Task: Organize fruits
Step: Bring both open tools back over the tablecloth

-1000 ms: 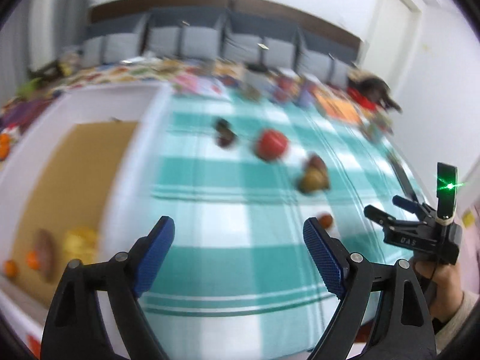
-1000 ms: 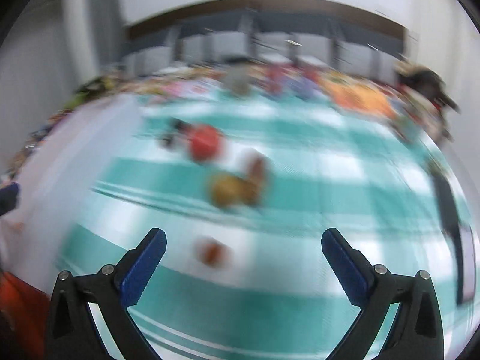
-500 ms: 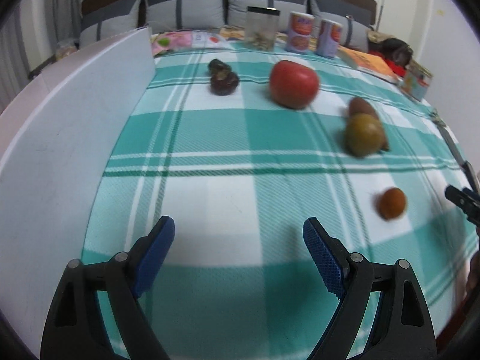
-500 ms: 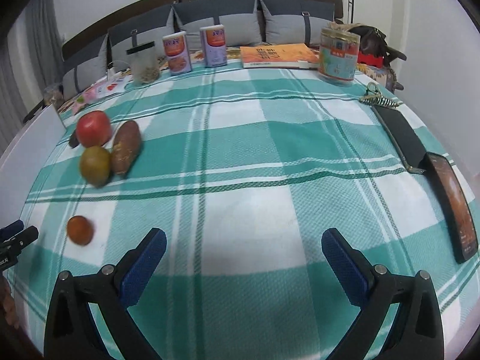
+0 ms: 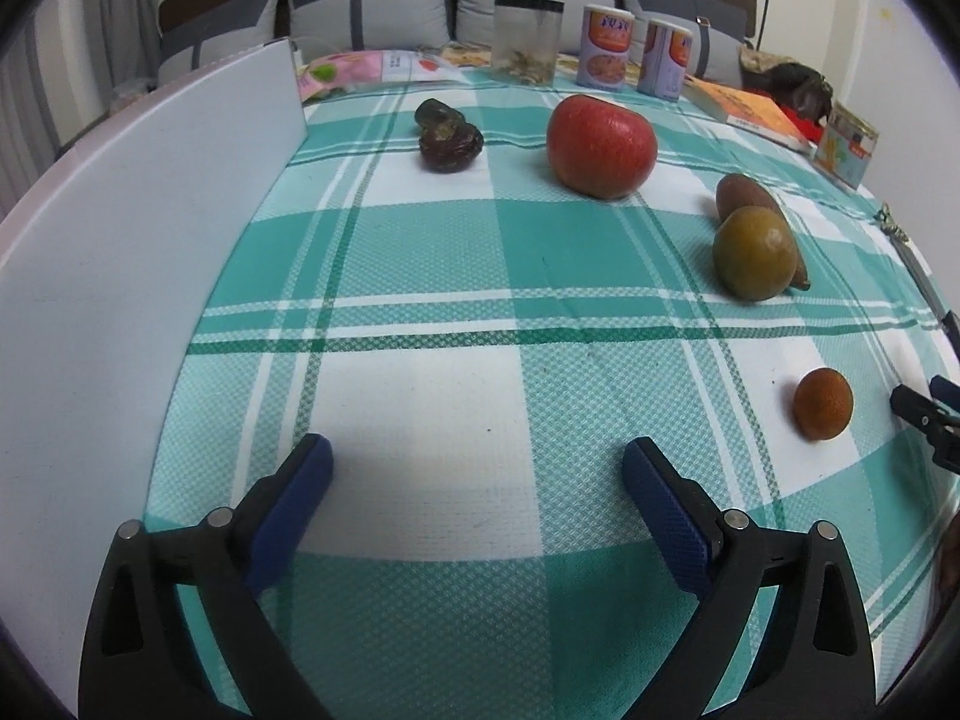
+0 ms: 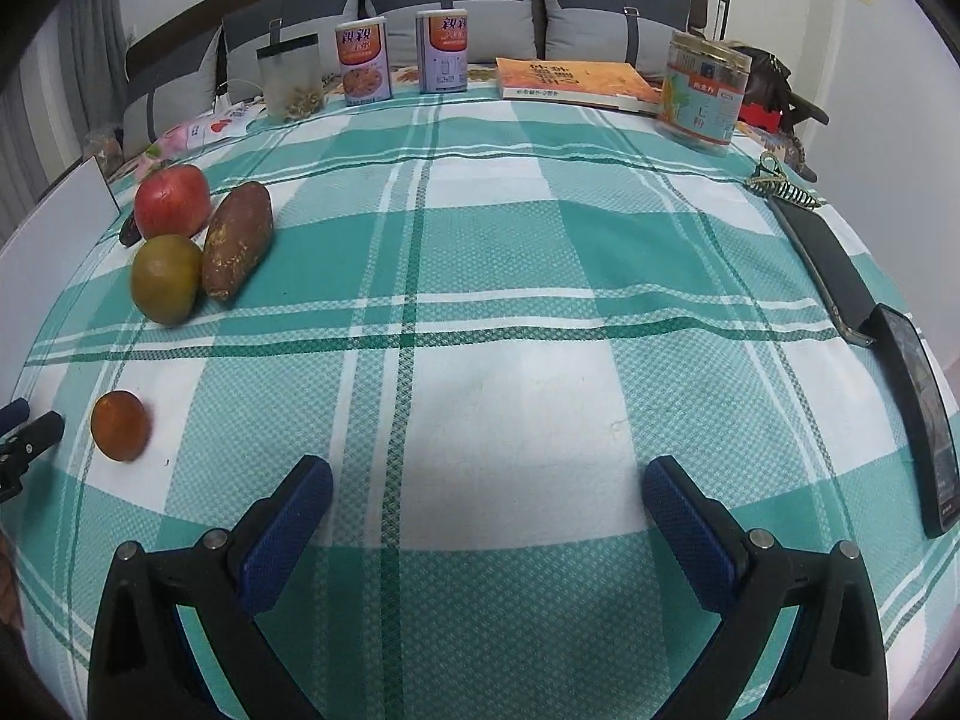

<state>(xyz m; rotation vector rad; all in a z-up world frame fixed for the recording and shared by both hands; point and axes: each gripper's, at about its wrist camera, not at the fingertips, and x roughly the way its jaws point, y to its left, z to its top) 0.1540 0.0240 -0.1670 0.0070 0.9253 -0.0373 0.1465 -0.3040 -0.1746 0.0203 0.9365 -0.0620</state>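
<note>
Fruits are seen spread across a green-and-white checked tablecloth [image 6: 510, 360], none yet gathered. The left gripper [image 5: 477, 474] is held low over the cloth near its front edge, jaws spread wide and nothing between them; the right gripper [image 6: 487, 489] is likewise released and empty, well apart from any fruit.

A red apple [image 5: 601, 146] is set toward the far side of the cloth, with a dark, wrinkled fruit [image 5: 449, 138] beside it, close to the corner of a white box wall [image 5: 138, 252] along the left edge. A green-brown round fruit [image 5: 754, 252] is seen touching a sweet potato [image 6: 237, 238]. A small orange fruit [image 5: 823, 403] lies alone toward the front of the cloth, between the two grippers.

Trouble is judged most likely with the round pieces: a jaw pad brushed against the small orange fruit could send it rolling over the front edge. The green-brown fruit, if gripped carelessly, could drag or nudge the sweet potato leaning on it. Cans [image 6: 363, 59] and a book [image 6: 576, 81] at the far edge could be knocked by a long reach.
</note>
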